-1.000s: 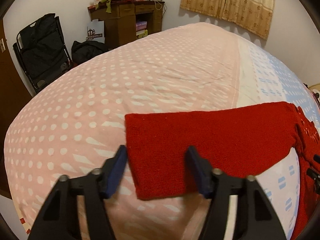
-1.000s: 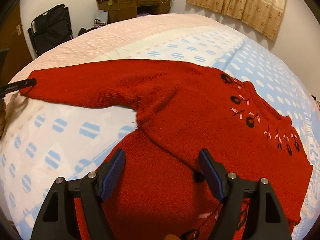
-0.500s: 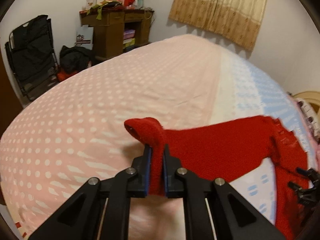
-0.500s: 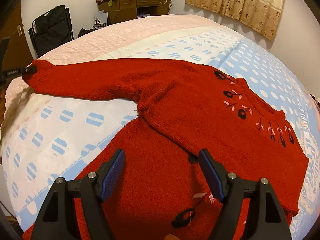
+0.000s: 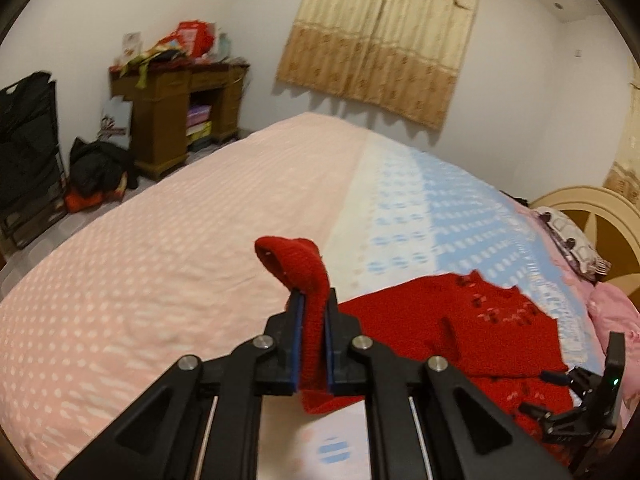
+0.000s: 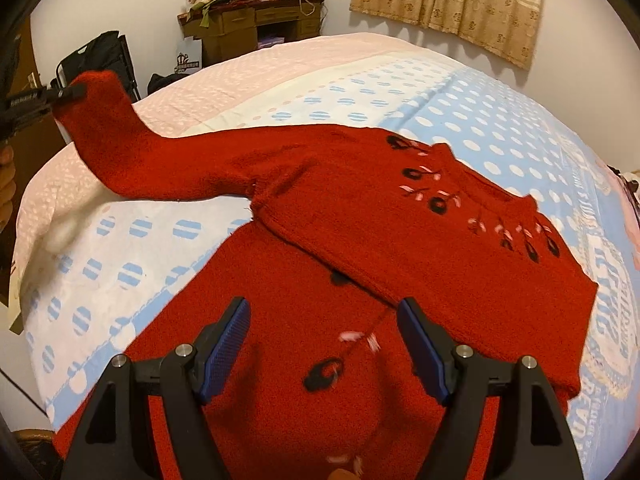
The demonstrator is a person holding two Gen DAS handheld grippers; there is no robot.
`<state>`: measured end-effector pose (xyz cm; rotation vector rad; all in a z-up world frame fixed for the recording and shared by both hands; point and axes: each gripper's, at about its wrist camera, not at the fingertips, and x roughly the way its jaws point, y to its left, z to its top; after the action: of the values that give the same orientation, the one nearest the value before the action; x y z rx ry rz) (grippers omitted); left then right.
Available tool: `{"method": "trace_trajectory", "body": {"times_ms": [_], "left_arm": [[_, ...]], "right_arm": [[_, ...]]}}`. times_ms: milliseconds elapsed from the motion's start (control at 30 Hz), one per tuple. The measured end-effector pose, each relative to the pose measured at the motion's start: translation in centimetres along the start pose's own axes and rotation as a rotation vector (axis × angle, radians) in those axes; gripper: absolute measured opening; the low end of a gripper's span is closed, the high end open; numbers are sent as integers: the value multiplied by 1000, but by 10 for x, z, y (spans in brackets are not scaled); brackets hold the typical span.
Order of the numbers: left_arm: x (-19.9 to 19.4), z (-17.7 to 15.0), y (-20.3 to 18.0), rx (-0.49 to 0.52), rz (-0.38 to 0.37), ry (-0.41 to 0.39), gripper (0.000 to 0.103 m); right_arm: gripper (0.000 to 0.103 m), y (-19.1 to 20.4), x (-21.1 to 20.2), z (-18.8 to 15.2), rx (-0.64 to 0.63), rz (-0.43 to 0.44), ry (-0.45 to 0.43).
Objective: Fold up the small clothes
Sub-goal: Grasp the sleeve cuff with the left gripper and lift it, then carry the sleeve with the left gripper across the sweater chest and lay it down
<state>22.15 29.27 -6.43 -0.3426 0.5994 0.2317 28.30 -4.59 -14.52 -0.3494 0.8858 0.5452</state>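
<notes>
A red knitted sweater (image 6: 400,248) with black and pink embroidery lies on the bed, one side folded over its body. My left gripper (image 5: 311,300) is shut on the cuff of its sleeve (image 5: 296,264) and holds it lifted off the bed; the raised sleeve (image 6: 108,140) also shows in the right wrist view, with the left gripper (image 6: 60,94) at the far left. My right gripper (image 6: 322,344) is open and empty, hovering over the sweater's lower body. It also shows in the left wrist view (image 5: 580,400) at the lower right.
The bed (image 5: 180,240) has a pink and blue dotted cover. A wooden desk (image 5: 176,120) with clutter, a black folding chair (image 5: 28,152) and dark bags stand beyond the far edge. Curtains (image 5: 384,40) hang behind. A headboard (image 5: 592,216) and pillow are at right.
My left gripper closed on the sleeve cuff, then lifted it off the bed and carried it toward the sweater's body. The right gripper stayed open, roughly in place.
</notes>
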Motion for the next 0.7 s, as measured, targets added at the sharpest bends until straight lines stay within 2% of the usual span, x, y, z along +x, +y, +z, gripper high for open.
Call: {"method": "trace_trajectory", "body": {"times_ms": [200,433,500,700], "left_arm": [[3,11,-36,37,-57,-16,9],[6,11,-72,69,-108,-16,9],[6,11,-80,81,-112,-16,9],[4,14,-100,113,-134,-13,9]], "right_arm": [[76,-14,-18,-17,12,-15,-6],[77,-36,-21,-34,68,-32,6],[81,-42,-21,-37,86,-41,7],[81,-53,-21,-44,106,-34,5]]}}
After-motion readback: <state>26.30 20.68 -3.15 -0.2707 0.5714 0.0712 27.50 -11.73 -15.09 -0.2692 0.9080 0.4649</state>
